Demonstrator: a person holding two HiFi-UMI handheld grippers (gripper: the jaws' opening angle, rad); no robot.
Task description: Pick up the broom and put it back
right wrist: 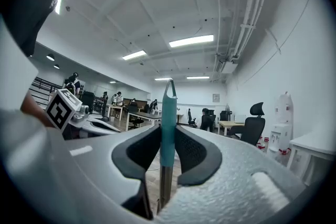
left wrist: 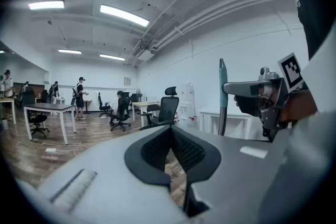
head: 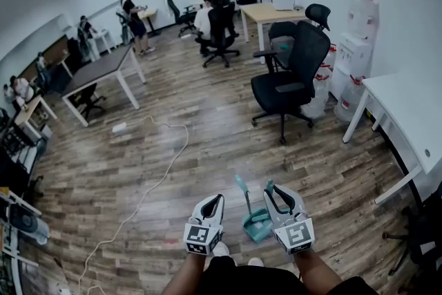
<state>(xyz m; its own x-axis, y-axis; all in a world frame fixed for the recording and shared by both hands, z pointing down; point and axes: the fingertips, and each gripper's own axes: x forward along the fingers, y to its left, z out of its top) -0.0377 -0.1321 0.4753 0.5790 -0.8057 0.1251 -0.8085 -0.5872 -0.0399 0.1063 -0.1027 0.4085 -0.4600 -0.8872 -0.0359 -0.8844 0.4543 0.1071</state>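
Observation:
The broom's teal handle (right wrist: 168,123), with a hang-loop at its tip and a grey shaft below, stands upright between the pads of my right gripper (right wrist: 168,152), which is shut on it. In the head view the right gripper (head: 271,188) is at bottom centre, with the teal tip (head: 268,184) poking above its jaws. Just to its left a second teal handle (head: 241,184) runs down to a teal dustpan (head: 257,224) near the floor. My left gripper (head: 217,200) hangs beside them, shut and empty. In the left gripper view a teal handle (left wrist: 223,84) rises at the right gripper's (left wrist: 231,93) jaw tips.
A black office chair (head: 286,79) stands ahead on the wood floor. A white table (head: 407,114) is at the right, with water dispensers (head: 353,55) behind it. A white cable (head: 159,173) snakes across the floor at the left. A dark table (head: 103,69) and several people are further back.

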